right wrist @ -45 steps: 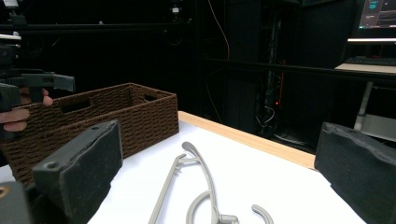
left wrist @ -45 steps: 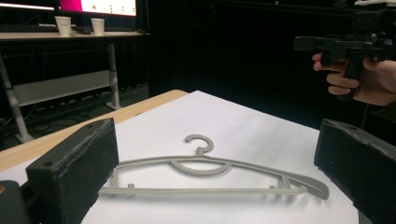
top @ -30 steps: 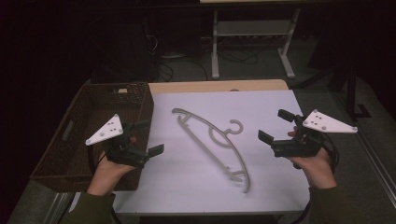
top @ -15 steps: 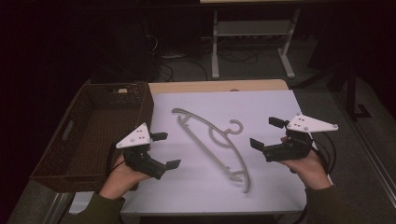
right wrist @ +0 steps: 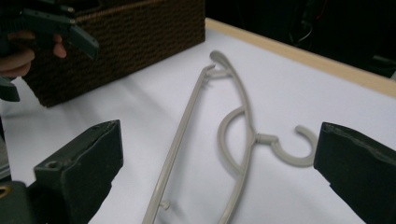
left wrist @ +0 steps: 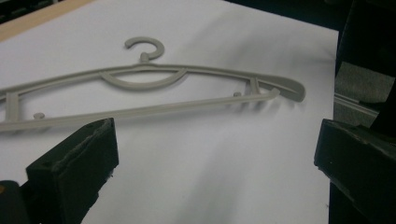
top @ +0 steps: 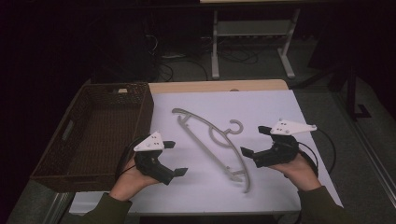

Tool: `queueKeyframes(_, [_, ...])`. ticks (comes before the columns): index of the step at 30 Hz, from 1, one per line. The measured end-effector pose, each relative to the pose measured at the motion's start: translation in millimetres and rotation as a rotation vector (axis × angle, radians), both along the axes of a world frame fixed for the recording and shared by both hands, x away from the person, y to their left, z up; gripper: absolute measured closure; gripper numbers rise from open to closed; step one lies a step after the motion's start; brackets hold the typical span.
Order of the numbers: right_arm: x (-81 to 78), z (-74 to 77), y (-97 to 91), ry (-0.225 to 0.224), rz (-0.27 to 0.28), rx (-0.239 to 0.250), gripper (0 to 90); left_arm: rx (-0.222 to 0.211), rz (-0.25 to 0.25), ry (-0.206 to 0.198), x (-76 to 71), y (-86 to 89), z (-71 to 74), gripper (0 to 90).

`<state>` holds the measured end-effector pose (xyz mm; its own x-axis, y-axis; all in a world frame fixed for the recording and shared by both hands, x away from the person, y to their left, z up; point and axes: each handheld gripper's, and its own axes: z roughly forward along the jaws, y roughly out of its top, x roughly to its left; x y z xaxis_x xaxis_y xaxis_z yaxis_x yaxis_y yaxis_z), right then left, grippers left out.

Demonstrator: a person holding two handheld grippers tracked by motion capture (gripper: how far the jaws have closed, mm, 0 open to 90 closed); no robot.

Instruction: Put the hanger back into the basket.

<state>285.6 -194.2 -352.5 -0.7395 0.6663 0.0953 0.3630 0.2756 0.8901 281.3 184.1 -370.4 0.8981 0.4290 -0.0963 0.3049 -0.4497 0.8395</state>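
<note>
Grey plastic hanger (top: 212, 140) flat at table (top: 280, 107) centre, hook toward three o'clock, left gripper (top: 172, 158) at eight o'clock, right gripper (top: 254, 140) at four o'clock, both gaping wide, empty.

My right gripper (right wrist: 219, 186) hangs over the white tabletop (right wrist: 299, 88) with its jaws spread wide. Between them lies the grey plastic hanger (right wrist: 238, 140), hook curling toward my right jaw. Beyond it, the dark wicker basket (right wrist: 135, 42); my left gripper (right wrist: 51, 35) hovers beside it.
</note>
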Motion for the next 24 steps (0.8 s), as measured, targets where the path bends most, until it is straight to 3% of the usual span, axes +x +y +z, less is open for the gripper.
queueKeyframes(10, [4.9,-22.6,17.5,0.115,0.06,-0.091,16.2,0.042,-0.003,0.031,2.4,-4.2,-13.4,0.0])
queueKeyframes(11, [5.9,-25.7,19.1,0.122,0.068,-0.105,19.6,0.044,-0.005,0.033,2.5,-4.6,-14.1,0.0])
queueKeyframes(12, [6.8,-31.6,22.7,0.162,0.072,-0.121,27.3,0.046,-0.006,0.033,2.6,-4.8,-14.6,0.0])
queueKeyframes(13, [6.8,-31.6,22.7,0.162,0.072,-0.121,27.3,0.048,-0.008,0.035,2.5,-5.2,-15.0,0.0])
queueKeyframes(14, [8.0,-37.8,26.7,0.201,0.071,-0.137,36.1,0.052,-0.011,0.035,2.6,-6.0,-15.5,0.0])
queueKeyframes(15, [8.0,-37.8,26.7,0.201,0.071,-0.137,36.1,0.052,-0.011,0.035,2.6,-6.0,-15.5,0.0])
queueKeyframes(16, [9.7,-43.7,30.2,0.223,0.071,-0.165,46.8,0.052,-0.011,0.035,2.5,-6.4,-15.9,0.0])
queueKeyframes(17, [9.7,-43.7,30.2,0.223,0.071,-0.165,46.8,0.052,-0.011,0.035,2.5,-6.4,-15.9,0.0])
queueKeyframes(18, [13.0,-49.1,32.6,0.247,0.061,-0.186,59.7,0.051,-0.01,0.035,2.5,-6.5,-16.0,0.0])
queueKeyframes(24, [21.1,-61.9,38.9,0.3,0.045,-0.248,78.4,0.051,-0.011,0.037,2.2,-6.6,-16.1,0.0])
